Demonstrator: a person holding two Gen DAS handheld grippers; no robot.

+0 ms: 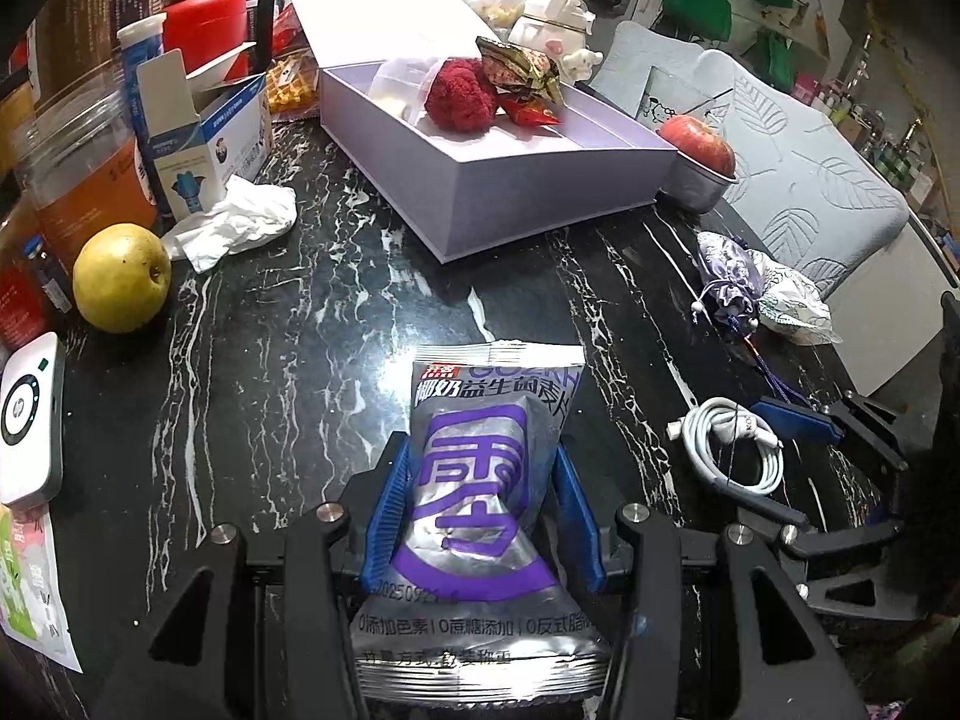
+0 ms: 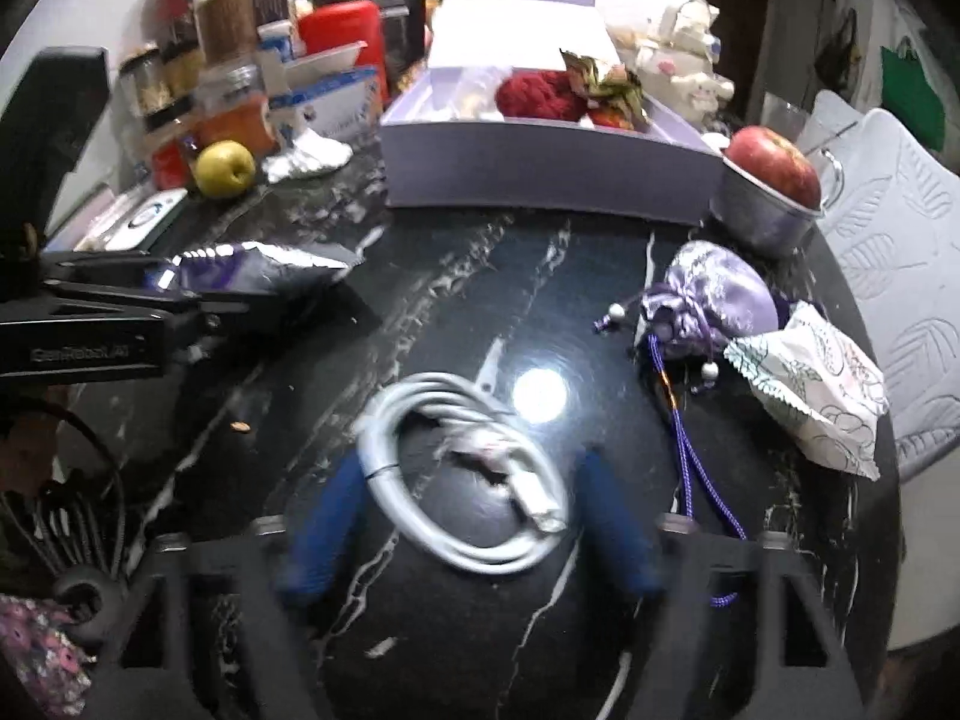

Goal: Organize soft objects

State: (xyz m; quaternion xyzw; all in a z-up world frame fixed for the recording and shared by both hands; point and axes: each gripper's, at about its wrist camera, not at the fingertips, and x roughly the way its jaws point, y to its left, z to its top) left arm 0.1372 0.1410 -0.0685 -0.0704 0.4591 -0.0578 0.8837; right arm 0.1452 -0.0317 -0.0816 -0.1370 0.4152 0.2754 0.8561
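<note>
My left gripper [image 1: 483,453] is shut on a silver and purple snack packet [image 1: 480,396], its blue pads pressing both sides; the right wrist view shows the packet [image 2: 252,267] held just above the black marble table [image 2: 480,276]. A coiled white cable [image 2: 456,480] lies on the table between the fingers of my right gripper [image 2: 474,462], which stands open around it, the picture blurred. An open lilac box [image 1: 540,180] at the back holds a red pompom [image 1: 459,96] and foil packets [image 1: 522,69]. A purple satin pouch [image 2: 708,300] and a patterned white packet [image 2: 822,390] lie to the right.
A yellow apple [image 1: 120,279], crumpled tissue [image 1: 240,222], a blue and white carton [image 1: 204,138] and jars crowd the left. A red apple [image 1: 699,144] sits in a metal cup beside the box. A white device [image 1: 30,420] lies at the left edge, a grey cushioned chair [image 1: 810,180] beyond the right edge.
</note>
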